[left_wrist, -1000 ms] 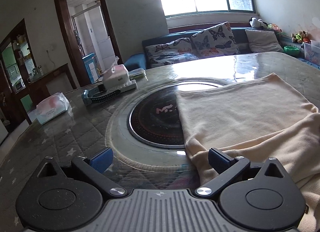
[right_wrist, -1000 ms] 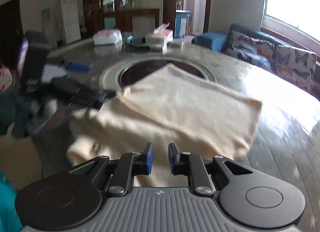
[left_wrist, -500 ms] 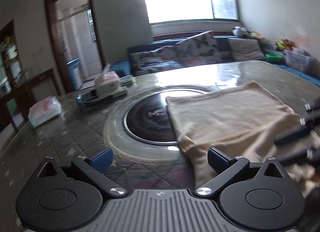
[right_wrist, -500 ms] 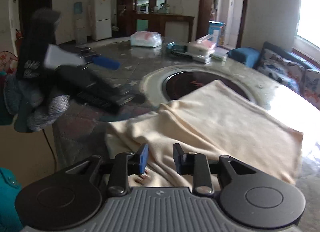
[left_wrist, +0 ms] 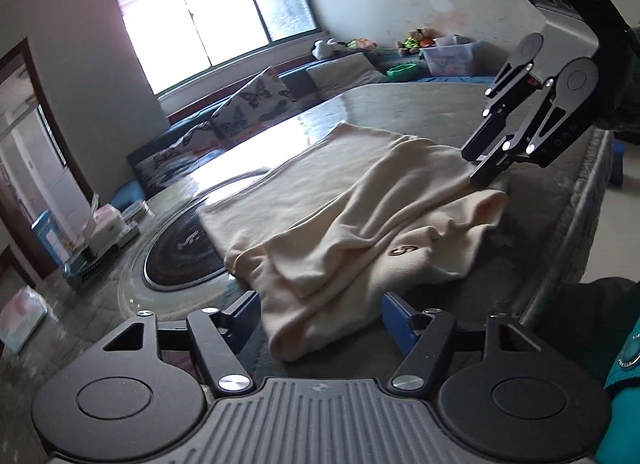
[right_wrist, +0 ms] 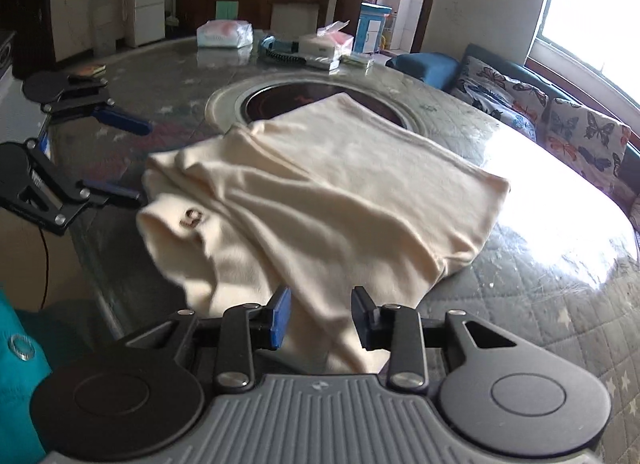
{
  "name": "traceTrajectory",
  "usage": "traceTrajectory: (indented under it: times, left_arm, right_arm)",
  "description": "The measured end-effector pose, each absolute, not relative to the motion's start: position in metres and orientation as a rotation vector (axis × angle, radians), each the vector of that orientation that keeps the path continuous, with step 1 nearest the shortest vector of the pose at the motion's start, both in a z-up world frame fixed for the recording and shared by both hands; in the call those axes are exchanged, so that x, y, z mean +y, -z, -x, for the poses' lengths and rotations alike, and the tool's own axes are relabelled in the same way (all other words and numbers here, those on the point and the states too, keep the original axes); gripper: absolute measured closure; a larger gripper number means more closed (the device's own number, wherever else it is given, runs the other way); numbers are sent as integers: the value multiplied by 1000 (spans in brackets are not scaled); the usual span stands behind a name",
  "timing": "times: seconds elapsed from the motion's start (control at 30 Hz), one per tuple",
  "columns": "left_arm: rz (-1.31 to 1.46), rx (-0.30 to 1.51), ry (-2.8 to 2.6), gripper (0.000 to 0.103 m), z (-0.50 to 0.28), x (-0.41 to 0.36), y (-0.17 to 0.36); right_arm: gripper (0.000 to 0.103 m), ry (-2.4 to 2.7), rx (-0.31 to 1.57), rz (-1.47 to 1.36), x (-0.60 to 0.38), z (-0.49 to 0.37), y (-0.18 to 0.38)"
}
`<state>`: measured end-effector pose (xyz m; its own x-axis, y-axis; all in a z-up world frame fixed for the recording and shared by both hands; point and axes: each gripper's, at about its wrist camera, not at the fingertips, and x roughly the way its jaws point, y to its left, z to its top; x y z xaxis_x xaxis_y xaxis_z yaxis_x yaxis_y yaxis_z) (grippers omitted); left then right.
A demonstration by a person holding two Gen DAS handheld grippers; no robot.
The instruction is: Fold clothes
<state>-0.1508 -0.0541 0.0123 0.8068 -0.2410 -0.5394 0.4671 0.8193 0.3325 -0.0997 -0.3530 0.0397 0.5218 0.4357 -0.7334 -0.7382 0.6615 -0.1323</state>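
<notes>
Cream knit garment [right_wrist: 320, 200] lies partly folded on the round quilt-covered glass-topped desk [right_wrist: 540, 304], far half flat, near end bunched; more folds likely remain. Left tool [left_wrist: 320, 314] closing around the near edge, pads not yet pressing. Right tool [right_wrist: 320, 318] opening, cloth between. Only the left view shows the right tool's tips [left_wrist: 482, 168] at the cloth.

Garment [right_wrist: 320, 192] on table [right_wrist: 540, 304], partly over inset hob [right_wrist: 280, 100].
</notes>
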Motion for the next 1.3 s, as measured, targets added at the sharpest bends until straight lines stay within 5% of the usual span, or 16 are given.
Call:
traceTrajectory:
  times: [0.13,0.4,0.83,1.0,1.3]
  left_arm:
    - [-432,495,397,35,147,-51,-19]
    - [-198,493,240,62,97,-34,-44]
    - [-282,555,323,63,57,-52,-14]
    - [-275,556,297,96,53,-51,-11]
    - [-268,548,211,91,49,-49,-10]
  right_arm:
    - [70,-726,700,476,-354,105,-41]
    - [71,-728,671,378,-338,93,-43]
    - [71,-726,692,344,-327,86,-29]
    - [71,-721,698,338,-328,84,-26]
    - [71,-723,701,342,-328,83,-23]
